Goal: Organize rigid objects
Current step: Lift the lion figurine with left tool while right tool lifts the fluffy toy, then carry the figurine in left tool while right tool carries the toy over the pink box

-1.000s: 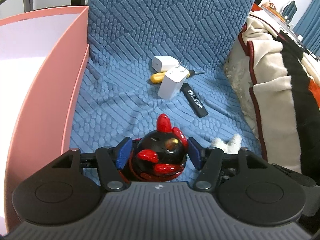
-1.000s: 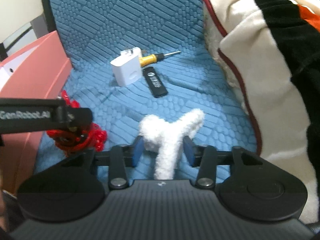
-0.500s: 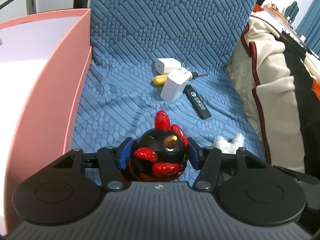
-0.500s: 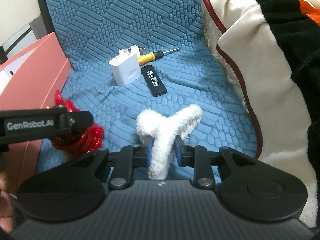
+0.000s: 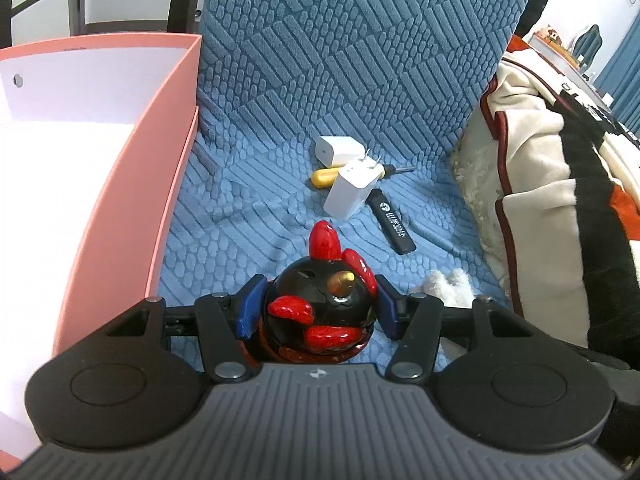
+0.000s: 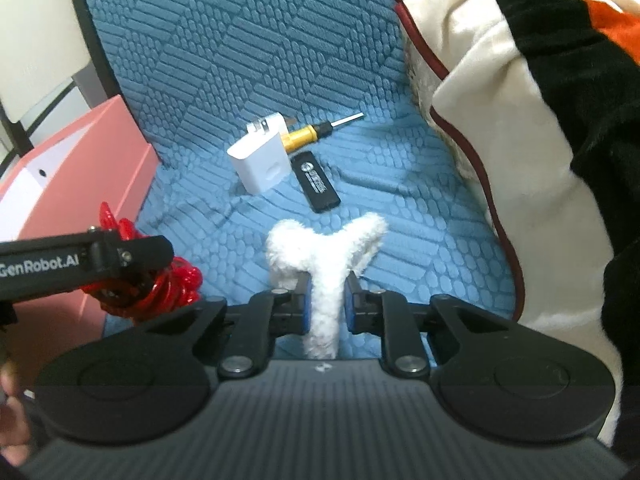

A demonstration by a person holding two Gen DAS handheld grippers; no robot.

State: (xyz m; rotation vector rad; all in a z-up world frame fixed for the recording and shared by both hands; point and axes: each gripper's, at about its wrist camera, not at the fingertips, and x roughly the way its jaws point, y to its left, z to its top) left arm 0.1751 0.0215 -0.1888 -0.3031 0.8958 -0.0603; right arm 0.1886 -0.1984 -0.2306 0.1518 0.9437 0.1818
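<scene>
- Two claws over the blue textured cover [image 5: 360, 80], pink box [image 5: 132, 184] at its left edge
- Left claw [image 5: 318, 308] clamps black-and-red rooster figurine [image 5: 320, 312]
- Right claw [image 6: 326, 300] clenched on white fuzzy Y-shaped piece [image 6: 324, 256]
- White chargers [image 5: 350, 190], black stick [image 5: 390, 220], screwdriver [image 6: 308, 134] lie clustered beyond

Glossy rooster figurine [image 5: 320, 308], fluffy white toy [image 6: 325, 264], possibly plush.

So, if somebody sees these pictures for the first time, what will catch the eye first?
Probably the glossy black and red rooster figurine, clamped in the left gripper beside the pink box. Next, the fluffy white toy, pinched in the right gripper on the blue textured cover.
</scene>
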